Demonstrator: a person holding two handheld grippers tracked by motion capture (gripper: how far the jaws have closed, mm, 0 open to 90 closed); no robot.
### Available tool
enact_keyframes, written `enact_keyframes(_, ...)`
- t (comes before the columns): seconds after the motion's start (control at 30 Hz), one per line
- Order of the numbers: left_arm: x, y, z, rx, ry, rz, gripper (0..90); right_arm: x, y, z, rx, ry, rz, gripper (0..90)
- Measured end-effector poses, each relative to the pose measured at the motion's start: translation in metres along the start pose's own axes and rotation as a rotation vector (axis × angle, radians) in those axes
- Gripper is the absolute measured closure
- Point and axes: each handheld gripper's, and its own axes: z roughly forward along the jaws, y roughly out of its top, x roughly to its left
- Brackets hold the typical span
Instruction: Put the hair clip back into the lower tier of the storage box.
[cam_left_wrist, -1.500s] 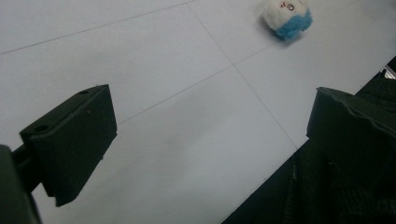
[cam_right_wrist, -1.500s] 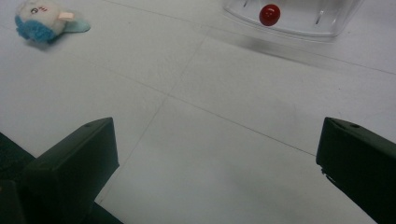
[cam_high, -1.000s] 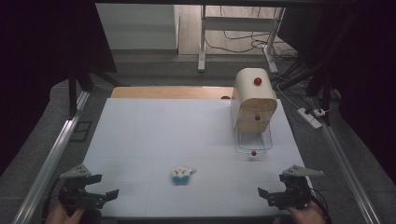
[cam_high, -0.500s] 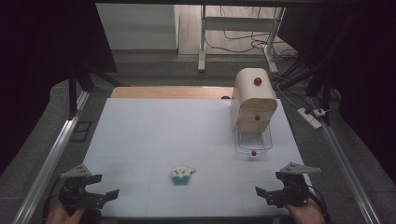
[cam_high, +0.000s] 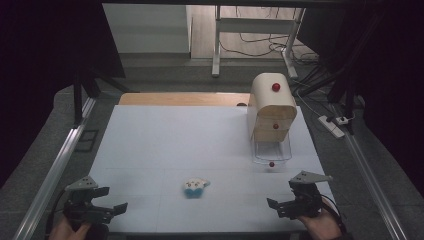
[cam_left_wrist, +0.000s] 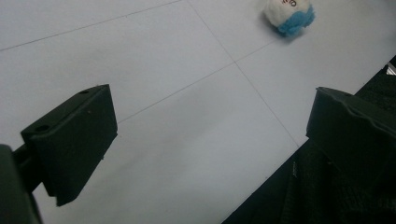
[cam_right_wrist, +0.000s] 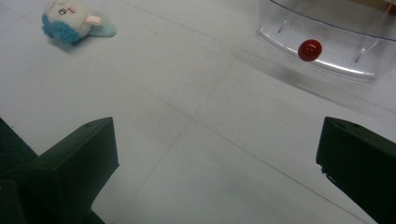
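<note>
Near front edge of white tabletop (cam_high: 165, 145), one plush toy (cam_high: 195, 186) lay between my two grippers — ahead-right of left gripper (cam_high: 107, 207), ahead-left of right gripper (cam_high: 281, 206). Both sets of fingers spread wide, released, holding nothing. Toy's long axis ran roughly side to side across tabletop. Distances looked about even; right perhaps slightly nearer. One wooden cabinet (cam_high: 272, 107) stood far right, one clear drawer (cam_high: 271, 151) pulled out — three red knobs (cam_high: 271, 163) counted.
</note>
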Motion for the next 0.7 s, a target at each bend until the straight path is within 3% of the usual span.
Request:
enact_keyframes(0.3,-0.001,0.0,0.0,0.002,0.005,0.004,2.3,0.003,0.005,0.007,-0.015,0.039,0.014,0.0)
enact_keyframes(0.7,-0.001,0.0,0.0,0.004,0.006,0.005,2.3,0.01,0.012,0.022,0.001,0.097,-0.02,0.0)
